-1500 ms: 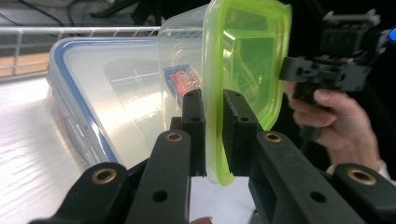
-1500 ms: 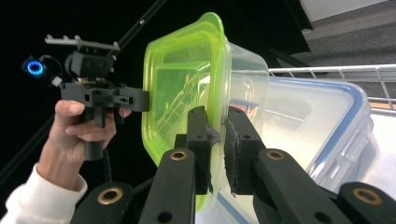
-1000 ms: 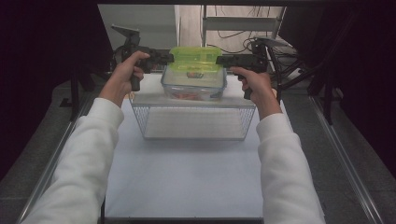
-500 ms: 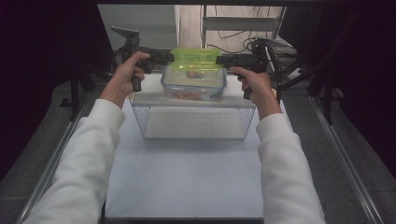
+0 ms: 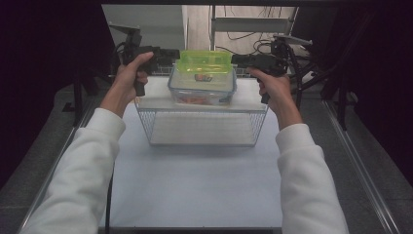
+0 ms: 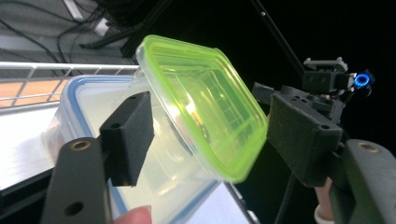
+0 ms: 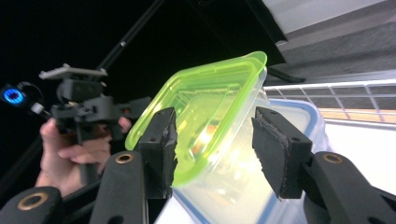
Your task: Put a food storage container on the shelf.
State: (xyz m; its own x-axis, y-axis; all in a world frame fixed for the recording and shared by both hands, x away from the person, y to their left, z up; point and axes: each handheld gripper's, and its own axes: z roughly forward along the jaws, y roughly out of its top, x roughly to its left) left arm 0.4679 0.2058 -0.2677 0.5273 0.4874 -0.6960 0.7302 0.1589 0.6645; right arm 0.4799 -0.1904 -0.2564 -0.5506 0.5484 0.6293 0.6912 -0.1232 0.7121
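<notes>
Green and translucent, the lid (image 5: 203,61) tops a clear box (image 5: 204,73) that sits stacked on a larger tub (image 5: 202,90) with a blue rim, and that tub rests in a wire basket (image 5: 202,127) at the far end of the white surface (image 5: 195,185). Something orange shows through the tub's wall in the high view. The left hand-held gripper (image 5: 174,53) sits at the box's left end and the right hand-held gripper (image 5: 237,59) at its right end, each held by a hand (image 5: 130,73) in a white sleeve (image 5: 83,165). In the left gripper view the jaws have just been opening: they stand released, with the box's end and lid rim (image 6: 205,116) between them, one pad (image 6: 128,135) close against the clear wall and the other well off the lid. In the right gripper view the jaws have also just been opening and stand released around the box's other end (image 7: 219,126); the left pad (image 7: 161,149) lies at the lid's edge, whether touching I cannot tell, and the right pad stands clear of the wall. The box tilts in neither direction in the high view.
</notes>
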